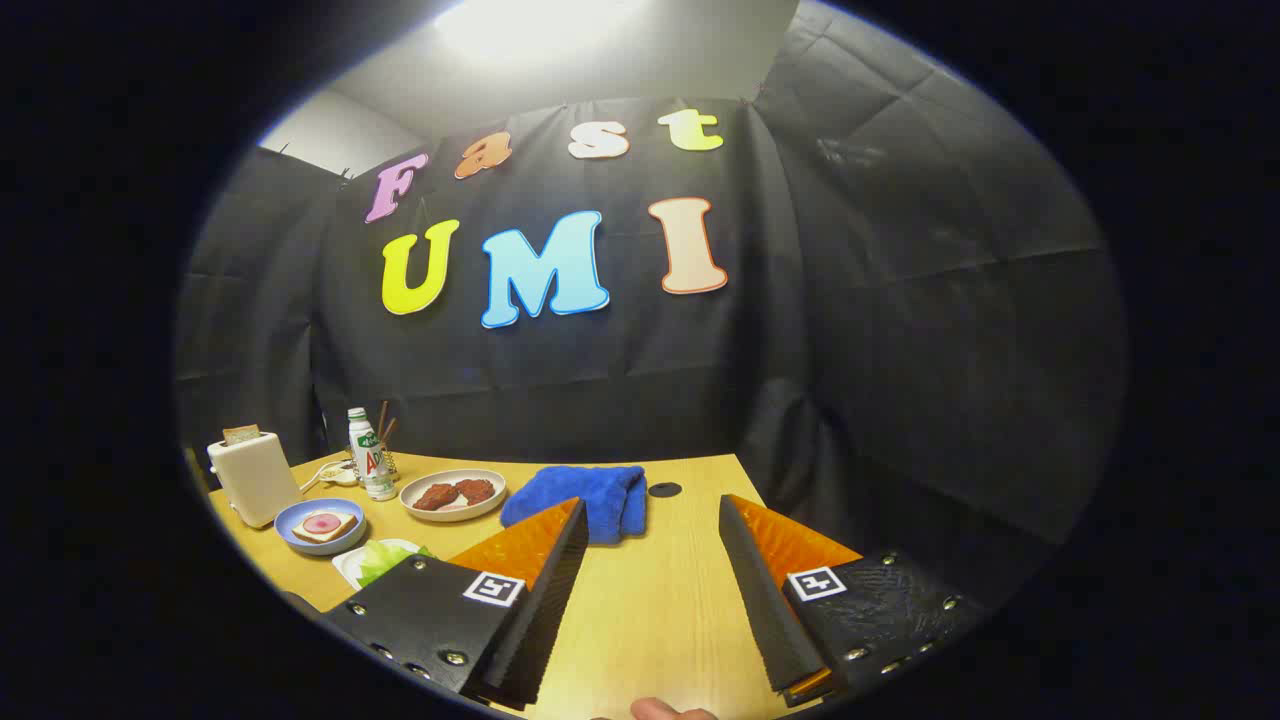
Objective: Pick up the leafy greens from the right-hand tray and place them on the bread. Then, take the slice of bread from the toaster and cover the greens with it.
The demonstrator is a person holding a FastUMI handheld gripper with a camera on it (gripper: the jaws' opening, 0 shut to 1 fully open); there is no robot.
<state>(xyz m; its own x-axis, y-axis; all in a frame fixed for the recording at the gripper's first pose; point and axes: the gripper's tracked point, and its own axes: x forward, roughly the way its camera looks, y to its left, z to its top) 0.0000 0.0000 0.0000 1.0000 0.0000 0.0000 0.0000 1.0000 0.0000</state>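
My gripper point(650, 515) hovers over a wooden table point(650, 600), its fingers spread wide apart with nothing between them. At lower left of the frame, beside the left finger, pale green leafy greens point(385, 558) lie crumpled on a white tray point(347, 565). Just beyond, a blue plate point(290, 525) holds a slice of bread point(322, 527) topped with a pink round. Farther left, a white toaster point(252, 478) shows a browned slice of toast point(241, 434) poking up.
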